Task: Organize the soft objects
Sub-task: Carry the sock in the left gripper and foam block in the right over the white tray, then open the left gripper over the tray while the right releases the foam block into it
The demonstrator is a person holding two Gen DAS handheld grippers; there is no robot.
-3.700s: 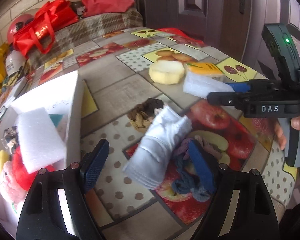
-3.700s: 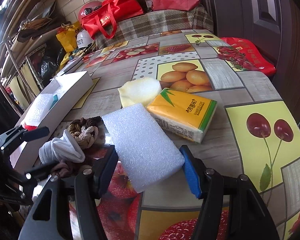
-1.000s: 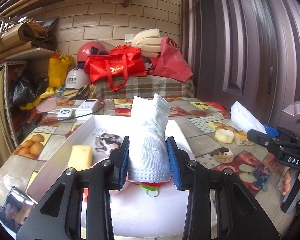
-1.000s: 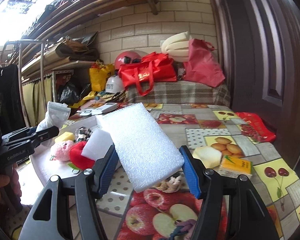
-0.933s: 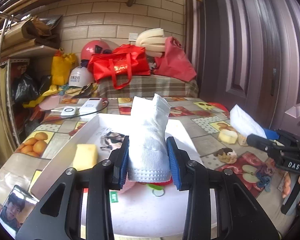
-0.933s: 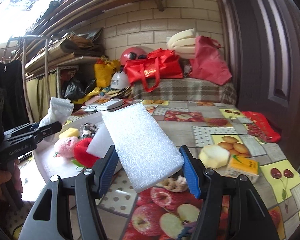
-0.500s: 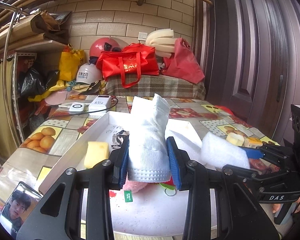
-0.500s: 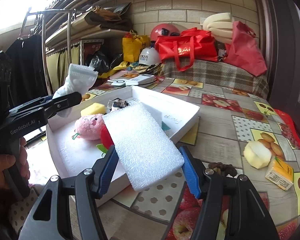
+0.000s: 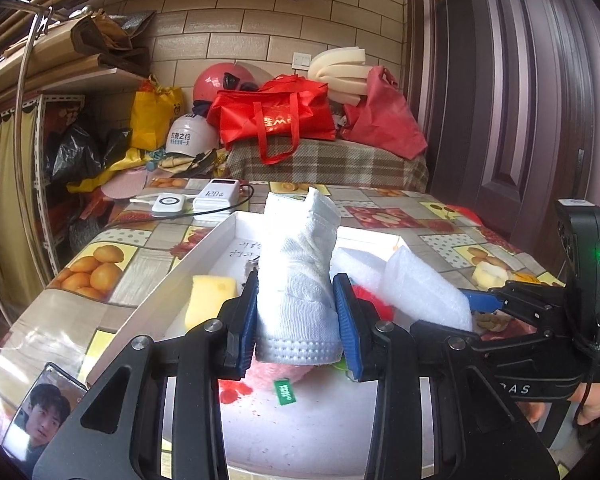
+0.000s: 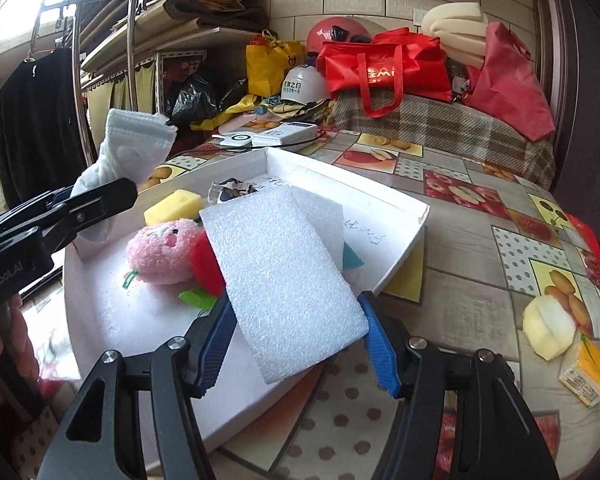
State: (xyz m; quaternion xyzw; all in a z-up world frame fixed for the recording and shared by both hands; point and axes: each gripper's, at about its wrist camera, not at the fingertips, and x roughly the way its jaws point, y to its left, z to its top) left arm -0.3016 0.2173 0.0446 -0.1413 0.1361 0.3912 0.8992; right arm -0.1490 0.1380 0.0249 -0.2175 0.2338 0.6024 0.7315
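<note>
My left gripper (image 9: 298,344) is shut on a rolled white sock (image 9: 298,276) and holds it upright above the near end of the white box (image 9: 204,248). My right gripper (image 10: 296,340) is shut on a white foam sheet (image 10: 280,276) and holds it tilted over the box's (image 10: 352,184) right side. In the box lie a yellow sponge (image 10: 173,202), a pink plush toy (image 10: 160,250), a red plush piece (image 10: 206,266) and another white foam sheet (image 10: 324,220). The sock (image 10: 128,152) and left gripper show at the left of the right wrist view.
On the fruit-print tablecloth right of the box lie a pale round sponge (image 10: 548,328) and an orange tissue pack (image 10: 586,368). A power bank (image 9: 216,198) and white device (image 9: 168,206) sit behind the box. Red bags (image 9: 276,116) stand at the back. A phone (image 9: 44,408) lies near left.
Both grippers have moved from the table's right side over the white box, lifting the sock and foam sheet. In the last half second the foam sheet came lower over the box's right side.
</note>
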